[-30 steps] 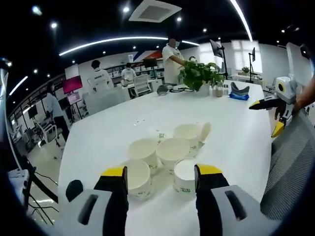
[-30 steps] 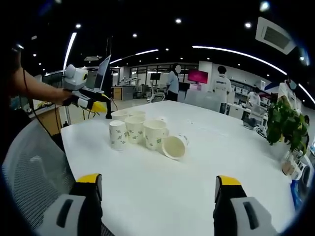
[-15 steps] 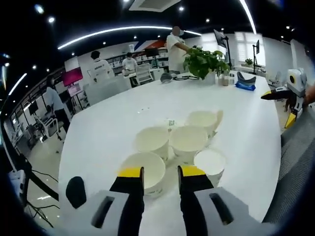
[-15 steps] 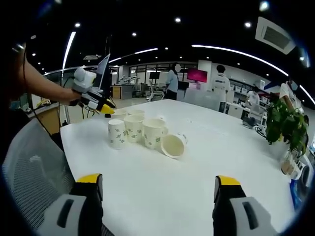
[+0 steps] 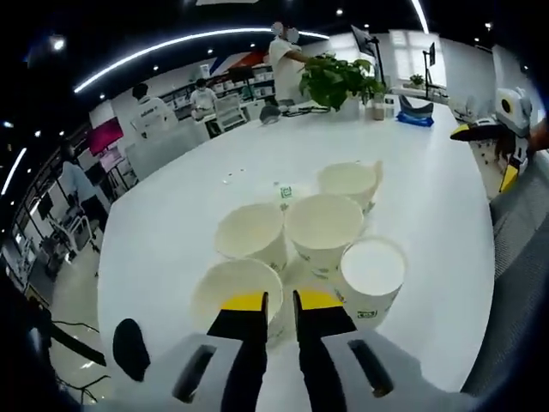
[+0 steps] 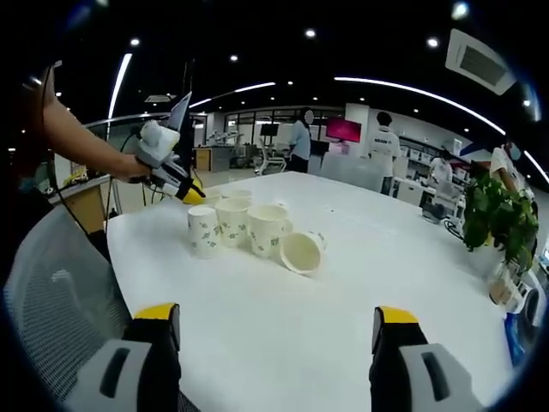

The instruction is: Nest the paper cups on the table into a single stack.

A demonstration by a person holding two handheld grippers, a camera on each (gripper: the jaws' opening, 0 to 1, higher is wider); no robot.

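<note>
White table (image 6: 283, 318) — five paper cups (image 5: 324, 228) clustered | left gripper (image 5: 279, 300) pinches nearest cup's rim (image 5: 238, 290) | right gripper (image 6: 273, 319) spread wide

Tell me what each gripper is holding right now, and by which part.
The left gripper has its jaws nearly closed on the near rim of the nearest paper cup; whether it truly grips cannot be told. The right gripper is open, holding nothing.

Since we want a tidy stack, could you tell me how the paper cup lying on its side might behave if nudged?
The tipped cup would probably roll in a curve, since it tapers. Being thin paper and empty, it is likely light and easily crushed.
</note>
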